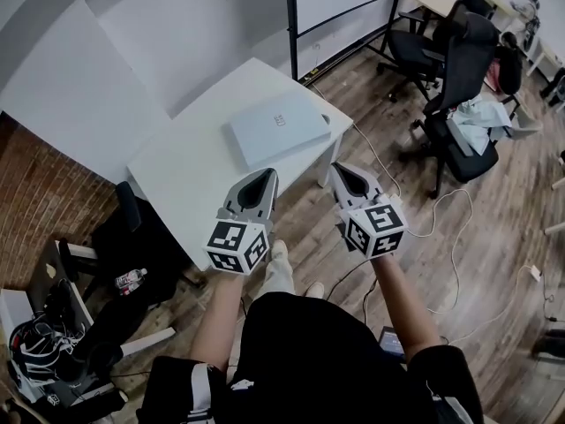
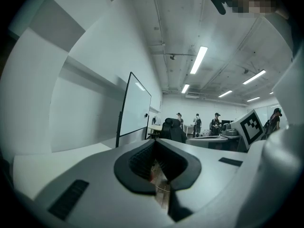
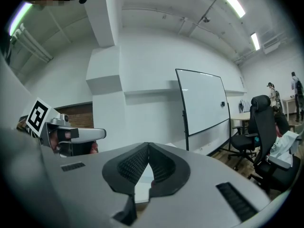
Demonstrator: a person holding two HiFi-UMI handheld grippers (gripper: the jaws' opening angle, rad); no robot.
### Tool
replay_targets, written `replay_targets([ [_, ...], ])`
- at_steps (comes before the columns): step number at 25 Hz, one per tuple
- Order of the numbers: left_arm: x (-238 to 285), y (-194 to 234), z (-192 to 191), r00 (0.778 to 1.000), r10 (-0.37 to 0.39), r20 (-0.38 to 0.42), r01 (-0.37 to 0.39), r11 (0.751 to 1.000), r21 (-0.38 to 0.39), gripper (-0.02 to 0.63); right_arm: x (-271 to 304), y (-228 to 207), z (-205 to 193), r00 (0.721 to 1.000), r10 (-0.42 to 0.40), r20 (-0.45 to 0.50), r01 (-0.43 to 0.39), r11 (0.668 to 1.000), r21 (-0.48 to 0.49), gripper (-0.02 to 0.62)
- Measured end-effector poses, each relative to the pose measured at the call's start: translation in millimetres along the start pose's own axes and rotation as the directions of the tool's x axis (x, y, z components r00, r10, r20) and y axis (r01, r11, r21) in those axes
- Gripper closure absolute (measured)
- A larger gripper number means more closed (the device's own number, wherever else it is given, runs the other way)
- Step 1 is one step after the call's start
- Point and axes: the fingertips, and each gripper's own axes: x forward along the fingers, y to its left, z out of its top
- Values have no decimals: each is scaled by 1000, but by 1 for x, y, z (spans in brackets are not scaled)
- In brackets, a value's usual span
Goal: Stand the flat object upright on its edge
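Observation:
A flat pale-blue book-like slab [image 1: 279, 127] lies face up near the right front corner of a white table [image 1: 185, 179] in the head view. My left gripper [image 1: 262, 180] is held in the air over the table's front edge, jaws shut and empty. To its right my right gripper [image 1: 346, 174] hangs beside the table's corner, over the wooden floor, also shut with nothing in it. Both point toward the slab from a short way off. In the left gripper view the shut left gripper [image 2: 156, 145] tilts upward at the room, and the right gripper [image 3: 148, 148] does likewise.
A whiteboard on a stand [image 1: 340, 3] rises behind the table. Black office chairs [image 1: 459, 104] stand on the wooden floor at the right, with white cables [image 1: 441, 215] trailing across it. A black chair and bags [image 1: 115, 263] crowd the left. People stand far off [image 2: 195, 123].

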Motion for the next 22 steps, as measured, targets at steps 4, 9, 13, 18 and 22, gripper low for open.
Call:
replay_targets([
  [4, 18, 23, 4, 1000, 10, 4, -10, 1000, -13, 592, 22, -7, 4, 1000, -7, -5, 7, 1000, 5, 555],
  [9, 43, 51, 9, 1000, -4, 0, 4, 1000, -15, 592, 56, -17, 9, 1000, -24, -9, 24, 1000, 16, 555],
  [13, 64, 75, 13, 1000, -19, -1, 19, 1000, -18, 592, 86, -23, 12, 999, -32, -19, 32, 999, 13, 555],
  [18, 91, 108, 18, 999, -35, 0, 35, 999, -36, 592, 124, -33, 20, 998, -45, -31, 46, 999, 11, 555],
  [22, 109, 134, 17, 999, -32, -10, 31, 998, -50, 592, 148, -39, 23, 997, -64, -42, 64, 998, 14, 555],
])
